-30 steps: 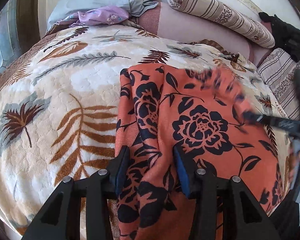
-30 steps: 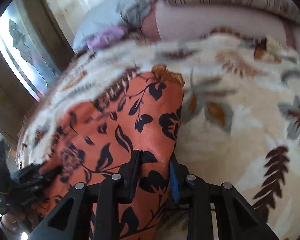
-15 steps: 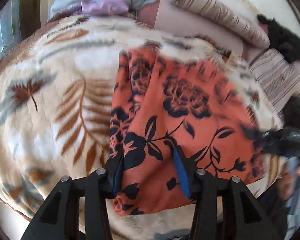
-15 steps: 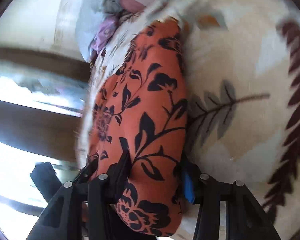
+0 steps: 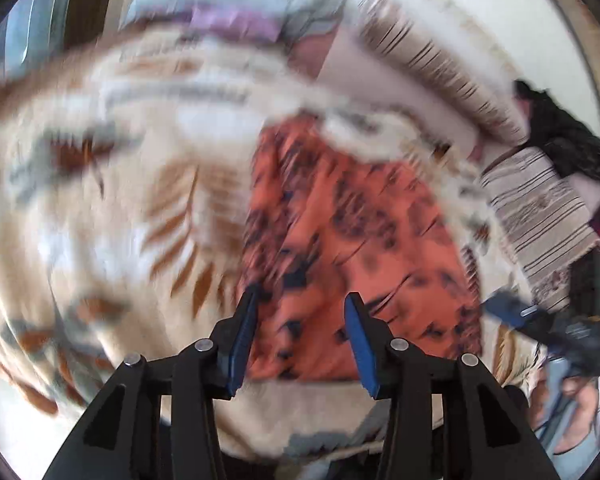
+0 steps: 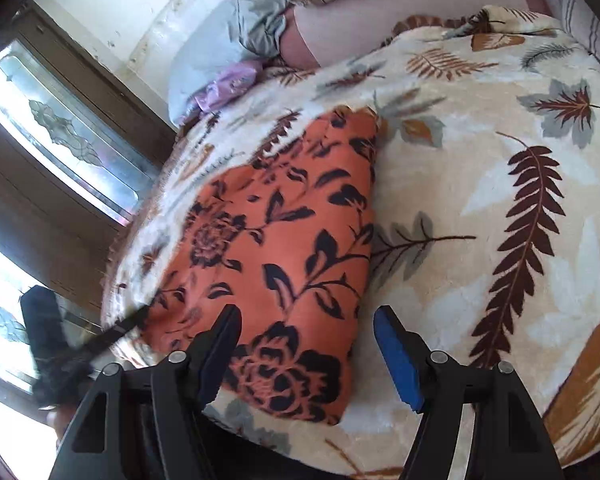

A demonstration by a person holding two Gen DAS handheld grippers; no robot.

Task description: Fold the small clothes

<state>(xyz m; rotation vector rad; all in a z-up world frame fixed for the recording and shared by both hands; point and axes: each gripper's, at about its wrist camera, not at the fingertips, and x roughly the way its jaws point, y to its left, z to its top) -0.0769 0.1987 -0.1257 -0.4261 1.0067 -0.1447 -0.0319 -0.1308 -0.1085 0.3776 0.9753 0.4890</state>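
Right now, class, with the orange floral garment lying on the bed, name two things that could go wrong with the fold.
1. The right gripper is opening over the orange garment; its near corner may spring out of line.
2. The left gripper is closing on the other near edge; any tug could skew the fold.

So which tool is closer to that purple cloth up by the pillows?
Left. The purple cloth lies beyond the orange garment, toward the left tool's side; the right tool sits diagonally farther away.

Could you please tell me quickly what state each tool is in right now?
Left tool: closing, pads not yet pressing the orange cloth lying between them.
Right tool: opening, holding nothing; the cloth's corner lies below it.
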